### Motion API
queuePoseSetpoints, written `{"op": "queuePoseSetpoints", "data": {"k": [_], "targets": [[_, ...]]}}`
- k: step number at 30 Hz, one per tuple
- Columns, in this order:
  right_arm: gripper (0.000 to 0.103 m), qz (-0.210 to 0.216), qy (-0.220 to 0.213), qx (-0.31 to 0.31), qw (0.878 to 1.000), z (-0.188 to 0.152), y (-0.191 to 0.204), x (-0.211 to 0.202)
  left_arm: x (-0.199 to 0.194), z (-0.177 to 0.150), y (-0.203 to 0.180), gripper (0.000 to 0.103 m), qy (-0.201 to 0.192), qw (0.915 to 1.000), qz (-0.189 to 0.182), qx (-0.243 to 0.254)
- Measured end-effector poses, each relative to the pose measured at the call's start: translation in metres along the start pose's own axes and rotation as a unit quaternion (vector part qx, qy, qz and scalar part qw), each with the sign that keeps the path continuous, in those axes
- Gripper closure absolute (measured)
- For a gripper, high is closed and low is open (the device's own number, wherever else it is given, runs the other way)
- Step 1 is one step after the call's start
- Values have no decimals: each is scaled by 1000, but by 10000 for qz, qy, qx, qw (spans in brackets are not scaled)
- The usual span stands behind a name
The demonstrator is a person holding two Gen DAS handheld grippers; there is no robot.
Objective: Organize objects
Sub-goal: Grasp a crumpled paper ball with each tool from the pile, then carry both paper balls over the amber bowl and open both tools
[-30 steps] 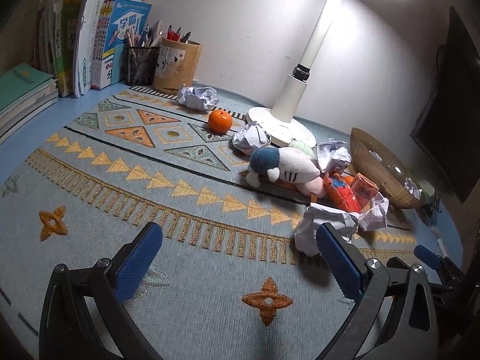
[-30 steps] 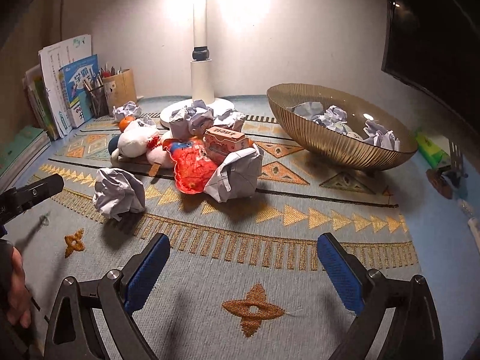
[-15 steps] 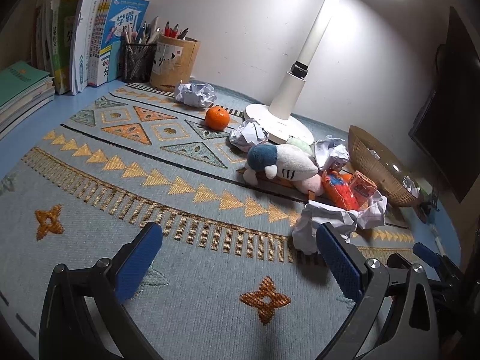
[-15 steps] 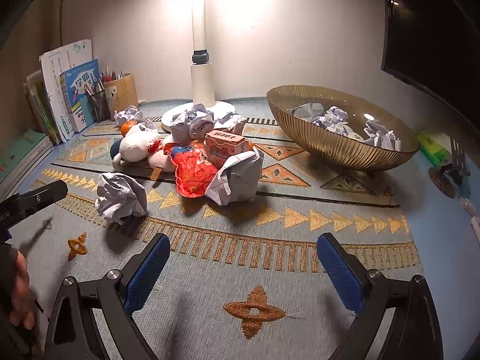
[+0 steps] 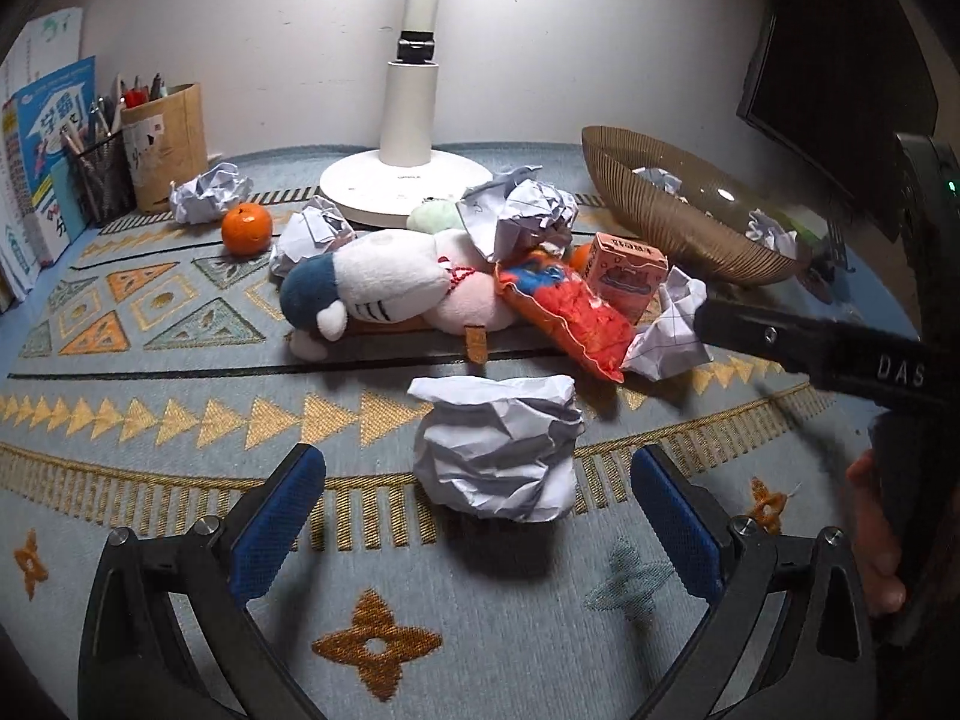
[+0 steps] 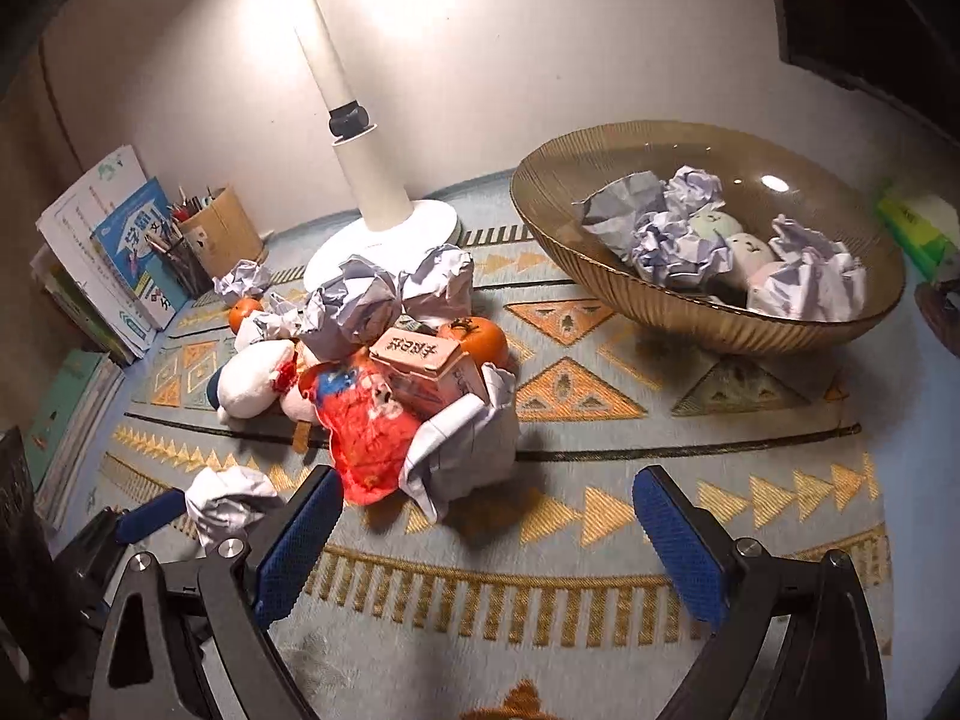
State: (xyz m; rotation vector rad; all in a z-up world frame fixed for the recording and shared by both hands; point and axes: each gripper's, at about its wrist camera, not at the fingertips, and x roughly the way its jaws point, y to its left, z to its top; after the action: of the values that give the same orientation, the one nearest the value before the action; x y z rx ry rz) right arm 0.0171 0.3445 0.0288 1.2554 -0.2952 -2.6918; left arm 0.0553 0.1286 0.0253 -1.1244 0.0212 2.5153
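A crumpled paper ball lies on the patterned mat just ahead of my open left gripper, between its fingers' line; it also shows in the right wrist view. A pile holds a plush shark, a red snack bag, a pink carton and more paper balls. My right gripper is open and empty, near a folded paper ball. A brown ribbed bowl holds several paper balls.
A white lamp base stands behind the pile. Oranges lie on the mat. A pen cup and books stand at the back left. A dark monitor is at the right.
My left gripper has swung right and moved in on the paper ball, which now lies centred ahead. My right gripper has moved forward and risen toward the pile and bowl.
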Motion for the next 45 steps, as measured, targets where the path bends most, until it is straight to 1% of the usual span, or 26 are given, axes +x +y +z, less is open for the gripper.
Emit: {"op": "queuePoseSetpoints", "data": {"k": [1, 2, 3, 4, 5, 6, 7, 9, 13, 15, 17, 19, 20, 21, 22, 24, 28, 34, 36, 39, 41, 45], "targets": [[11, 3, 36, 0, 10000, 3, -1, 6, 3, 0, -2, 7, 20, 10000, -52, 15], [18, 39, 53, -25, 10000, 5, -1, 11, 6, -1, -3, 18, 59, 9999, -106, 6], [29, 117, 94, -60, 9999, 6, 0, 16, 9, -2, -3, 25, 103, 9998, -157, -16], [45, 186, 190, -104, 9996, 6, 0, 22, 13, -4, -2, 40, 188, 9997, -158, -31], [56, 293, 278, -144, 9991, 4, 1, 27, 16, -4, -2, 51, 291, 9995, -119, -60], [61, 403, 213, -135, 9989, 2, 2, 25, 13, -4, 0, 55, 205, 9996, -148, -109], [62, 362, 139, -159, 9991, 0, 2, 22, 9, -4, 3, 56, 89, 9994, -291, -172], [62, 379, 45, -194, 9991, -8, 4, 8, -3, -6, 8, 56, -114, 9991, -328, -259], [61, 821, -256, -207, 9961, -36, 8, -38, -32, -15, 20, 56, -520, 9959, -521, -519], [61, 874, -368, -316, 9950, -51, 11, -52, -39, -18, 27, 56, -614, 9946, -516, -656], [61, 792, -428, -516, 9946, -63, 15, -57, -37, -22, 34, 56, -610, 9932, -565, -816], [61, 923, -384, -575, 9933, -71, 16, -54, -32, -24, 38, 56, -514, 9929, -542, -930], [61, 947, -400, -573, 9930, -75, 15, -52, -34, -24, 37, 56, -599, 9925, -557, -903], [61, 846, -378, -593, 9939, -77, 15, -50, -35, -24, 37, 56, -650, 9924, -570, -873], [61, 780, -336, -598, 9946, -77, 16, -48, -33, -24, 37, 56, -613, 9927, -566, -873], [61, 843, -391, -559, 9941, -77, 15, -50, -30, -23, 39, 56, -531, 9930, -540, -908], [60, 748, -323, -640, 9946, -80, 17, -47, -29, -25, 42, 56, -507, 9925, -531, -977], [60, 476, -349, -1070, 9925, -86, 35, -45, -28, -25, 42, 56, -476, 9929, -460, -984], [60, 320, -311, -1303, 9905, -89, 44, -42, -28, -25, 42, 56, -470, 9929, -463, -993], [60, 120, -402, -1601, 9862, -94, 54, -42, -28, -25, 43, 56, -471, 9928, -462, -1004], [60, 83, -420, -1686, 9848, -96, 57, -42, -29, -25, 42, 56, -477, 9926, -467, -1010], [60, 26, -475, -1602, 9859, -96, 55, -43, -29, -26, 42, 56, -495, 9924, -487, -1019]]}}
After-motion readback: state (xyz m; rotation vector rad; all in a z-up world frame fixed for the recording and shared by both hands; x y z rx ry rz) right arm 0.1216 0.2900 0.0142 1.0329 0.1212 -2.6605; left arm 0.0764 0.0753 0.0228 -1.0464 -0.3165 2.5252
